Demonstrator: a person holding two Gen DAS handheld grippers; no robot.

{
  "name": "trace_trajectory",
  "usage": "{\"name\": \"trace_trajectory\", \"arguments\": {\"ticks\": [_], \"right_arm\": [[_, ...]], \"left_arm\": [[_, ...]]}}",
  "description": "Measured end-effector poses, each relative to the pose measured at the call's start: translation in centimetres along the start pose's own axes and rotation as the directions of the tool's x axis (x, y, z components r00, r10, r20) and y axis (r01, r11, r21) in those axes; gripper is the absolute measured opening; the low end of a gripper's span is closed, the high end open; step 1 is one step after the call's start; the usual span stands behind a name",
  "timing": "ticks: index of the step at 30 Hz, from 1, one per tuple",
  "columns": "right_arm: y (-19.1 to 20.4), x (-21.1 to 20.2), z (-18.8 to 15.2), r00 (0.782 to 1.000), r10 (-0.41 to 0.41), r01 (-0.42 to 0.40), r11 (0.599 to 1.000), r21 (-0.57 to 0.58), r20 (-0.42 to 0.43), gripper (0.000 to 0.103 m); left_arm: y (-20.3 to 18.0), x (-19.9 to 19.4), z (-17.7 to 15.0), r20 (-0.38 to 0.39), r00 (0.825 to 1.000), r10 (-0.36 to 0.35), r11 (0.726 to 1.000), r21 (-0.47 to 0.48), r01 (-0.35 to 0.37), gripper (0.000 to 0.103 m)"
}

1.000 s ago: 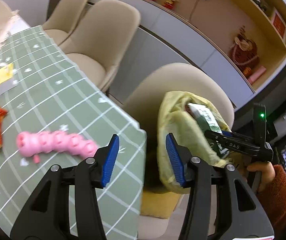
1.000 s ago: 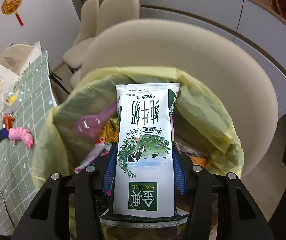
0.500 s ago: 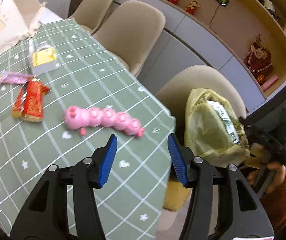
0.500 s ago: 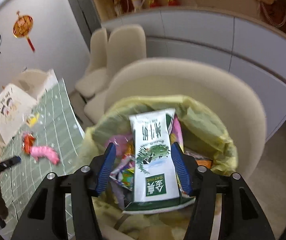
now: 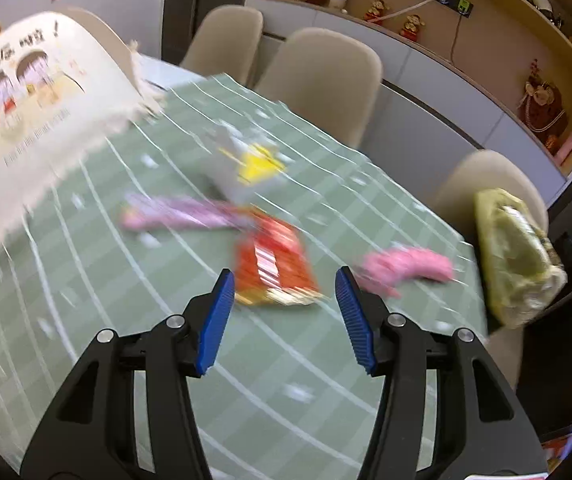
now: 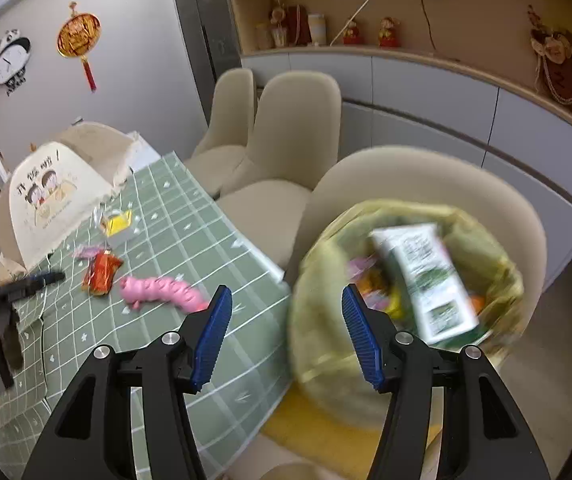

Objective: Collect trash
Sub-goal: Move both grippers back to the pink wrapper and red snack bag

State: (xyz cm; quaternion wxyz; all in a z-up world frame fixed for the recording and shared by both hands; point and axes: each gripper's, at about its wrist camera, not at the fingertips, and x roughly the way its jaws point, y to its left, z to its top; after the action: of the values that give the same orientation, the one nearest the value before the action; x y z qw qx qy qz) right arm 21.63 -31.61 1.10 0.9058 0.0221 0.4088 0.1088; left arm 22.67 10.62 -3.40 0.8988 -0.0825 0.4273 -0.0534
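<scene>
Across the green checked table (image 5: 326, 360) the leftover trash lay spread toward its far edge and near corner, and beside that corner a yellow trash bag (image 6: 326, 320) sat on a beige chair (image 6: 426, 184), a milk carton (image 6: 422, 280) already lying inside it. A cream cloth bag (image 5: 34, 120) stood at the table's far left edge. Nearer the middle lay a pink caterpillar toy (image 5: 406, 268), then a red snack wrapper (image 5: 274, 268), a purple wrapper (image 5: 182, 216) and a small clear packet with a yellow label (image 5: 254, 164). Both tongs were spread wide and empty: the left gripper (image 5: 280, 320) hung just short of the red wrapper, the right gripper (image 6: 286, 336) between the table corner and the bag. To my eye the wrapper was next; it looked flat and crinkly, so coming in low and pinching one raised edge would serve best.
</scene>
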Motion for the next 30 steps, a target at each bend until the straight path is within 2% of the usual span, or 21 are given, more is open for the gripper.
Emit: {"name": "trace_trajectory", "arguments": {"ticks": [6,9,12,15,20,24,26,27,28,29,30], "right_arm": [[6.2,1.2,-2.7,0.999,-0.005,0.006,1.0,0.016,-0.05,0.051],[8.8,1.7,-3.6,0.997,-0.017,0.017,1.0,-0.001,-0.071,0.051],[10.4,1.9,-4.5,0.994,-0.044,0.044,0.999,0.003,-0.103,0.051],[11.9,2.1,-5.3,0.991,-0.017,0.021,0.999,0.027,-0.133,0.051],[14.1,3.6,-5.3,0.988,-0.03,0.032,0.999,0.006,-0.151,0.051],[17.1,6.8,-4.6,0.98,-0.002,-0.004,1.0,-0.031,-0.197,0.051],[18.9,8.1,-4.4,0.977,0.024,-0.037,0.998,-0.057,-0.214,0.051],[20.2,8.9,-4.1,0.976,0.05,-0.069,0.994,-0.081,-0.212,0.051],[21.4,9.6,-3.7,0.976,0.068,-0.092,0.99,-0.107,-0.207,0.051],[22.7,10.4,-3.3,0.977,0.08,-0.108,0.985,-0.137,-0.199,0.051],[23.5,11.0,-2.9,0.978,0.088,-0.118,0.981,-0.154,-0.19,0.051]], "left_arm": [[5.8,4.8,3.9,-0.02,1.0,0.011,0.999,0.045,-0.01,0.051],[6.8,7.3,5.1,-0.03,1.0,-0.003,0.997,0.082,0.005,0.051],[7.6,9.4,5.8,-0.049,0.998,-0.037,0.996,0.078,0.041,0.051],[8.3,10.5,6.0,-0.074,0.995,-0.064,0.996,0.063,0.069,0.051],[8.7,10.4,4.9,-0.116,0.983,-0.144,0.988,0.047,0.15,0.051],[9.1,9.0,3.2,-0.184,0.955,-0.235,0.972,-0.025,0.234,0.051],[9.2,7.9,2.4,-0.212,0.932,-0.294,0.956,-0.085,0.282,0.051],[9.3,7.4,2.3,-0.209,0.93,-0.302,0.953,-0.096,0.288,0.051],[9.2,6.6,2.0,-0.198,0.936,-0.29,0.956,-0.096,0.276,0.051],[9.2,6.0,1.8,-0.189,0.945,-0.268,0.963,-0.089,0.256,0.051],[9.2,5.1,1.7,-0.173,0.96,-0.219,0.975,-0.074,0.209,0.051]]}}
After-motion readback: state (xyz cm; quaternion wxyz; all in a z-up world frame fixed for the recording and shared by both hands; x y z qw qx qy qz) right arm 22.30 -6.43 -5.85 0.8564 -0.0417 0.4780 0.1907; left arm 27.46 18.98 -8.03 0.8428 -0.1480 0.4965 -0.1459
